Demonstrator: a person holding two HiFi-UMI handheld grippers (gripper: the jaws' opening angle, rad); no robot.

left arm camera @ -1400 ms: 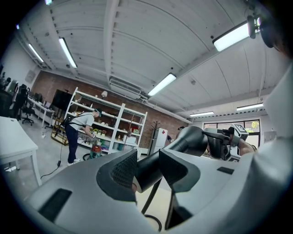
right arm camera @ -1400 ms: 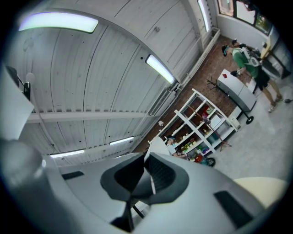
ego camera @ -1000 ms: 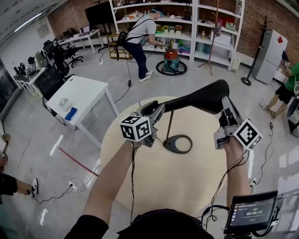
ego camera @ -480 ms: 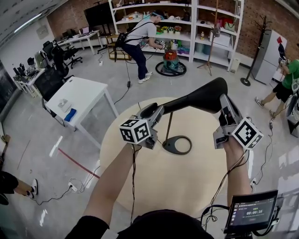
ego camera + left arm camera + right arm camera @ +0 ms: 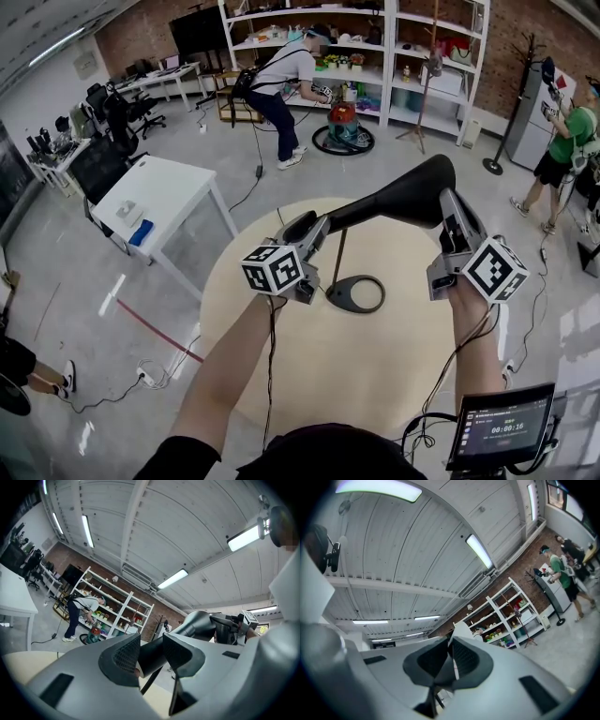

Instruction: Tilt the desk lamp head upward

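A black desk lamp stands on the round beige table [image 5: 309, 375], its ring base [image 5: 336, 292] under a thin stem. Its long head [image 5: 394, 202] slopes up to the right. My left gripper [image 5: 314, 225] is shut on the head's narrow left end; in the left gripper view that gripper [image 5: 150, 656] has the dark lamp head [image 5: 199, 623] pinched between its pads. My right gripper [image 5: 448, 204] holds the wide right end, and in the right gripper view this gripper [image 5: 449, 660] has its jaws nearly together on a thin edge of the head.
A white desk [image 5: 155, 192] stands left of the round table. One person [image 5: 281, 70] bends at the white shelves [image 5: 412, 56] behind, and another person [image 5: 562, 141] stands at the far right. A tablet screen [image 5: 502, 427] hangs at the lower right. Cables lie on the floor.
Both grippers have rolled slightly while keeping their hold. The lamp head's wide end sits a touch higher. The person at the far right has walked further into view.
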